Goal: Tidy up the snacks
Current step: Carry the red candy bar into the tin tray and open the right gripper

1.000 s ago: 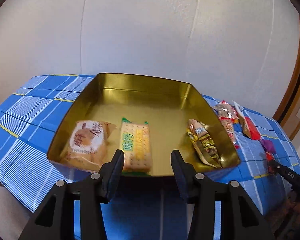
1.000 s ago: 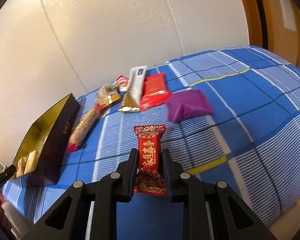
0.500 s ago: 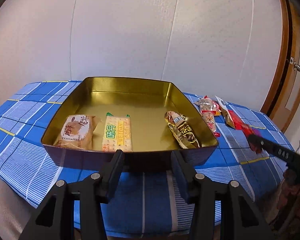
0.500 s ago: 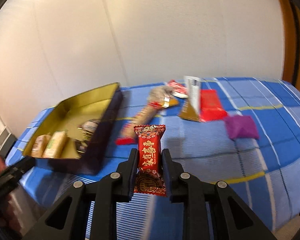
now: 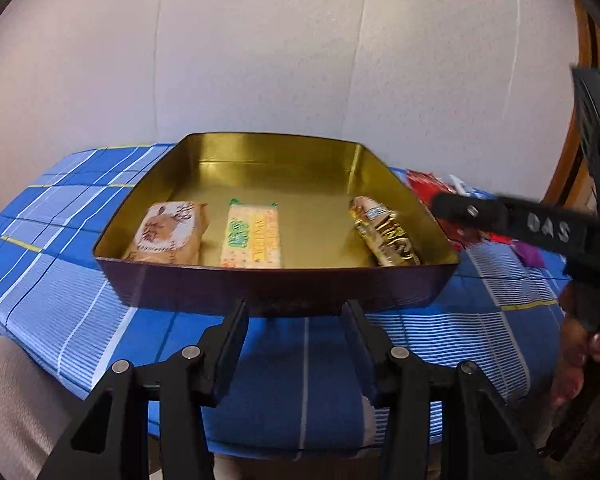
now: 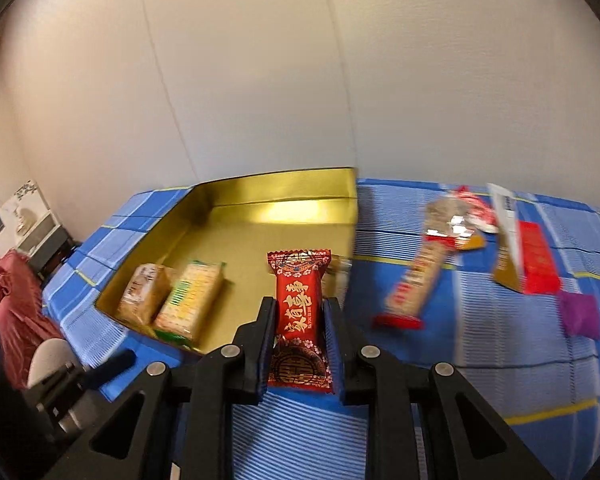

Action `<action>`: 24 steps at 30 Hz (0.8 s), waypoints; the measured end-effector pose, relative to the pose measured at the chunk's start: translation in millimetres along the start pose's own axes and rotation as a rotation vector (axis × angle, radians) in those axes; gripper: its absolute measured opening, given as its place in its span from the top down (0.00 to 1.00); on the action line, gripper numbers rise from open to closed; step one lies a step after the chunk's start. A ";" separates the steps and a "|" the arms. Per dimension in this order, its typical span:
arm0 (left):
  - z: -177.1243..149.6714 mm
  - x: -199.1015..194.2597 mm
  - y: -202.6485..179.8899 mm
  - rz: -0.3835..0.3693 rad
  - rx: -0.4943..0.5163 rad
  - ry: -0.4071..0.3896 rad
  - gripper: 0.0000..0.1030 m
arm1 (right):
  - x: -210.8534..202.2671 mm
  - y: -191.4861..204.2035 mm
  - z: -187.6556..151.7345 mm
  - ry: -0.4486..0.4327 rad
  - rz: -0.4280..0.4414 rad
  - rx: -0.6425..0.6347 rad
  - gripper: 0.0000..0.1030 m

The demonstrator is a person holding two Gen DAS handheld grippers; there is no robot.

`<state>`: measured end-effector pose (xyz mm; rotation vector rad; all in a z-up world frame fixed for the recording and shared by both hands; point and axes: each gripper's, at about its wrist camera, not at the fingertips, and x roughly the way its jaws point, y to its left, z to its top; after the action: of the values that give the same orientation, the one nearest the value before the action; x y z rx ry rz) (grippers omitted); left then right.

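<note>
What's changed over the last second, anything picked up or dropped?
The right gripper, jaws shut on the red snack packet throughout, has carried it from the loose snacks over to the gold tin. Nothing was let go. The left gripper stays empty before the tin, whose three snacks haven't moved.

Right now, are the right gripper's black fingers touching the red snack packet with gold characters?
Touching. In the right wrist view, both fingers of the right gripper press against the sides of the red snack packet, holding it above the blue checked tablecloth.
</note>
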<state>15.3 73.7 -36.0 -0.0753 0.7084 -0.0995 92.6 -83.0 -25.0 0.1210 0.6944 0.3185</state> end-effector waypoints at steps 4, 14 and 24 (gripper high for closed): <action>-2.6 9.0 8.0 0.010 -0.033 0.038 0.52 | 25.1 23.7 11.3 0.035 0.038 -0.031 0.77; -7.3 16.5 23.3 0.032 -0.097 0.072 0.52 | 65.9 40.0 18.9 0.106 0.033 -0.014 0.75; -9.8 14.4 14.3 -0.009 -0.066 0.065 0.52 | 26.4 23.6 8.5 0.015 0.037 0.025 0.71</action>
<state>20.7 85.9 -54.1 -0.1386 0.7759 -0.0878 111.3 -52.2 -29.5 0.1554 0.7121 0.3463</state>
